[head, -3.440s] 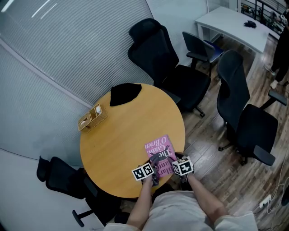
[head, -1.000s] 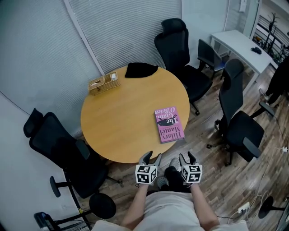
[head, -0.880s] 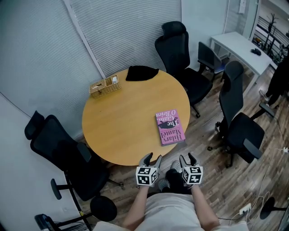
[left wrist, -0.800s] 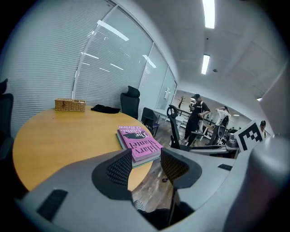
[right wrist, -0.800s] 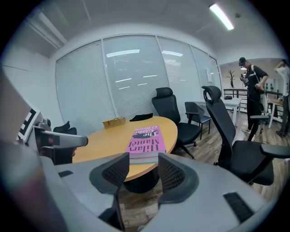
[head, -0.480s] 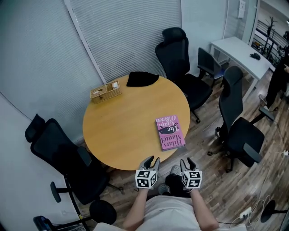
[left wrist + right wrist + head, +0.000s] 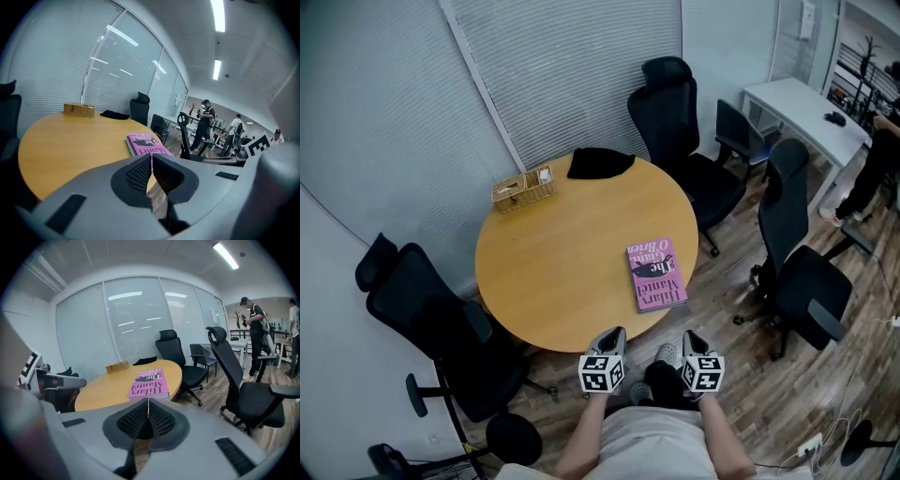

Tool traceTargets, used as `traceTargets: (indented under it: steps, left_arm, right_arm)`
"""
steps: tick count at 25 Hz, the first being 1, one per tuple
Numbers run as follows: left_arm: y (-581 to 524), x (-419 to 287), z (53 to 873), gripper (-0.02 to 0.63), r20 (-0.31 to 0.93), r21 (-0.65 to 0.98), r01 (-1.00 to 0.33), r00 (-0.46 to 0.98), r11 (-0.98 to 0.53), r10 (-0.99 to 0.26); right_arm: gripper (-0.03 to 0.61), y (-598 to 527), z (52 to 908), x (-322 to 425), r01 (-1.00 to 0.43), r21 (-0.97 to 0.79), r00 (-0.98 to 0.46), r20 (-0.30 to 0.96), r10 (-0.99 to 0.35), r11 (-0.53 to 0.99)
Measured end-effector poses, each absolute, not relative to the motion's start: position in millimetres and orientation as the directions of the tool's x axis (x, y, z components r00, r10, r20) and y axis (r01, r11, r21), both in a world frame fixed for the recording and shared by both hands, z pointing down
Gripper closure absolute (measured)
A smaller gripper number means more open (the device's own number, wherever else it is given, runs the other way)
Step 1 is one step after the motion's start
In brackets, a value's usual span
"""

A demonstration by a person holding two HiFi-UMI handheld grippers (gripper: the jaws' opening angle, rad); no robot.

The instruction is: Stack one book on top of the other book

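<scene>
Standing off from the table (image 7: 546, 281), we are holding both grippers low in front of us, short of its near edge. The left gripper (image 7: 615, 335) is clenched on nothing: its jaws have just been closing, and the pads are now meeting with only air between them. The right gripper (image 7: 690, 337) is doing the same, its jaws having just been closing too, pressed together and empty.

The book (image 7: 657, 274) is lying flat, pink cover up, on the right part of the table near the rim, well apart from both grippers. In the left gripper view a darker edge is peeking out along its side, and we are reading that as the second book underneath. No other book is showing on the table.

So we are judging the stacking as done and ourselves as being at the closing step. The next move is asking little of us: keeping clear of the stack, or, if the top book is sitting askew, opening one gripper and nudging it square.
</scene>
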State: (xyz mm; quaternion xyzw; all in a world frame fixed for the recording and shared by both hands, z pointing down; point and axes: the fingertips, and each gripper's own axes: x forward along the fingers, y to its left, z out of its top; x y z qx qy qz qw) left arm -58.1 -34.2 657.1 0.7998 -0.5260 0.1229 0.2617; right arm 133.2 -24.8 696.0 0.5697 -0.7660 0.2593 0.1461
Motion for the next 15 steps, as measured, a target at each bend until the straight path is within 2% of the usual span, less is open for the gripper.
traceTargets:
  steps: [15]
  left_arm:
    - [-37.8,-58.6,651.8,0.584,0.453,0.284,-0.903,0.424,-0.323,-0.785]
  right_arm:
    - [0.558,-36.3,694.0,133.8,-0.941,-0.253,-0.328,0.500,-0.801,0.226]
